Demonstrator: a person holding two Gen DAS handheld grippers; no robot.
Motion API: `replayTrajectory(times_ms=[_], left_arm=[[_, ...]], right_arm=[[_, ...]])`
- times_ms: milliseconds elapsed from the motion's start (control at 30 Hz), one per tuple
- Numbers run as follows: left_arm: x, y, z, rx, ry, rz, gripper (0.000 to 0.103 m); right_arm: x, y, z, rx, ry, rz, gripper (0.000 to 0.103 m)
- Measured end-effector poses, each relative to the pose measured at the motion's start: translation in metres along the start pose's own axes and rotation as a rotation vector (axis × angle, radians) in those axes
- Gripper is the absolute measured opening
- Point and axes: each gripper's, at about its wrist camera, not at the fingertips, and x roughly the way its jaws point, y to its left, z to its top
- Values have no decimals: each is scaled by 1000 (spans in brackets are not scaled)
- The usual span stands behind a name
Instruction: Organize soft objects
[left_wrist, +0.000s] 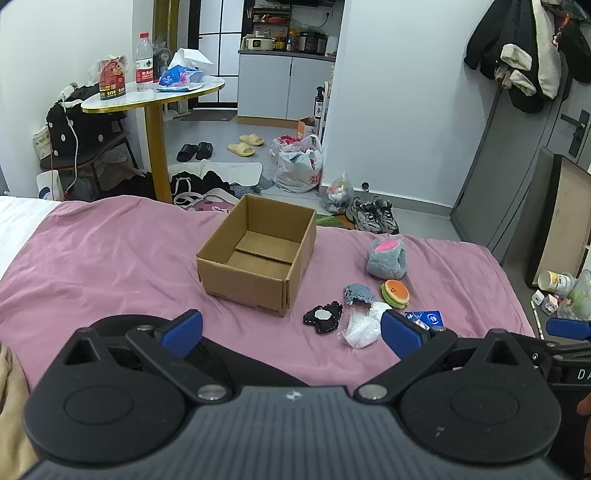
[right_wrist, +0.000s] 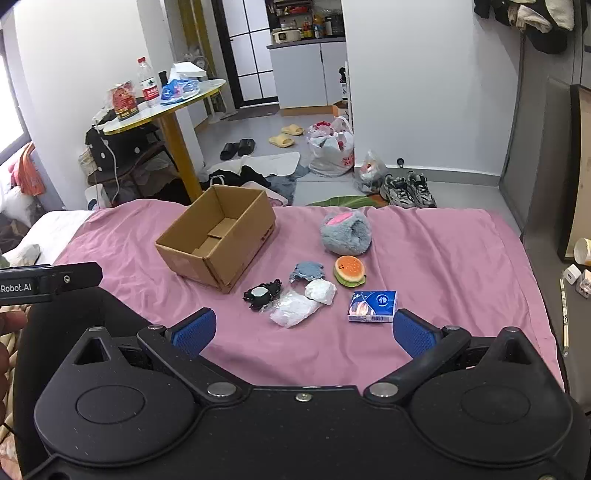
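An open, empty cardboard box (left_wrist: 258, 254) (right_wrist: 218, 236) stands on the pink bedsheet (left_wrist: 110, 258) (right_wrist: 443, 258). To its right lie a grey plush with a pink patch (left_wrist: 386, 258) (right_wrist: 345, 230), a burger-shaped toy (left_wrist: 395, 292) (right_wrist: 349, 271), a blue denim scrap (left_wrist: 356, 293) (right_wrist: 306, 270), a black lace piece (left_wrist: 322, 316) (right_wrist: 262, 294), a clear bag of white stuff (left_wrist: 362, 328) (right_wrist: 295, 308) and a blue tissue pack (right_wrist: 372, 305). My left gripper (left_wrist: 291, 332) and right gripper (right_wrist: 304, 330) both hover open and empty, short of the items.
Beyond the bed's far edge the floor holds clothes, slippers (left_wrist: 245, 144), plastic bags (left_wrist: 299, 166) and sneakers (left_wrist: 373, 216). A round table (left_wrist: 155, 96) with a bottle and snacks stands at the back left. A door and boards are on the right.
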Motion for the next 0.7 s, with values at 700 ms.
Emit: replayTrajectory(times_ms=[700], left_arm=[[-24,0,-2,1,-36,5,102]], right_arm=[[-20,0,2,4,-50,0,103]])
